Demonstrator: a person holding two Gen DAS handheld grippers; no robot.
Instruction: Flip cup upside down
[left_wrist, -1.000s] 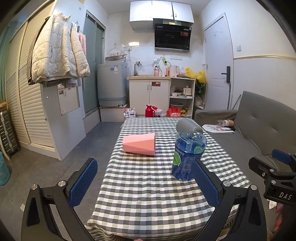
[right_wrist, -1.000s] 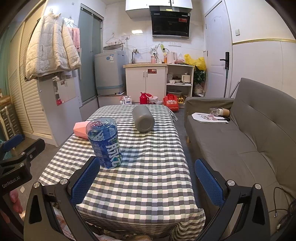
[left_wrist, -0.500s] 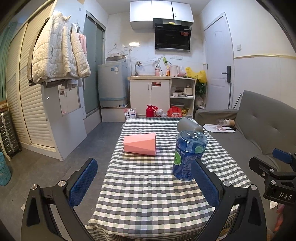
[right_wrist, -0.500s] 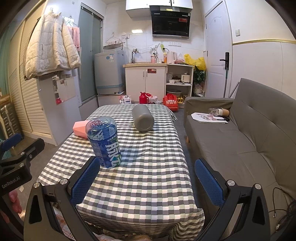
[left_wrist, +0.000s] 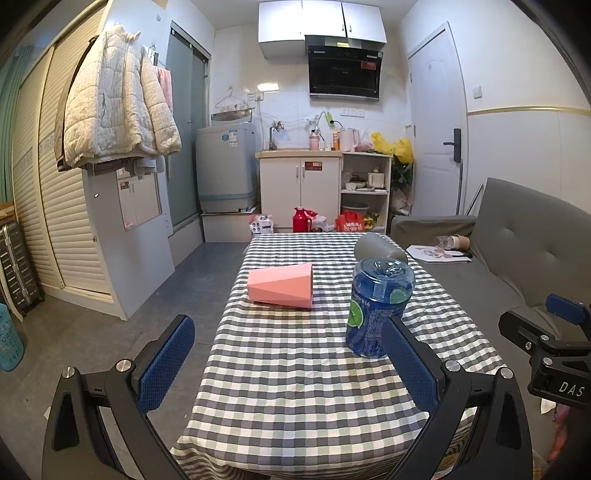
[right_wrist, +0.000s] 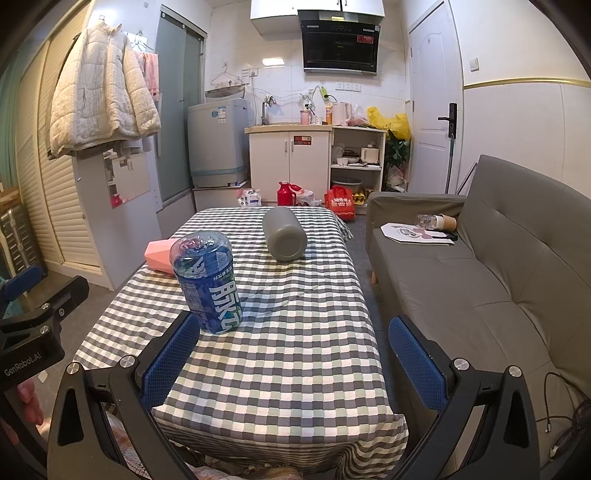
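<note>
Pink cup (left_wrist: 280, 285) lies on its side on the desk (left_wrist: 295, 376), ahead and just left of centre of my left hand-held gripper (left_wrist: 288, 363), well apart. Both hand-held grippers wide open, empty; right hand-held gripper (right_wrist: 293, 360) faces the blue bottle (right_wrist: 207, 280).

Pink cup (left_wrist: 280, 285) — blue bottle (left_wrist: 378, 306) — grey-and-white checked tablecloth (left_wrist: 295, 369).

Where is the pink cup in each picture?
Left wrist view: the pink cup lies on its side, centre-left on the table.
Right wrist view: only its end peeks out left of the blue bottle.
Shared landmark: the blue bottle.
</note>
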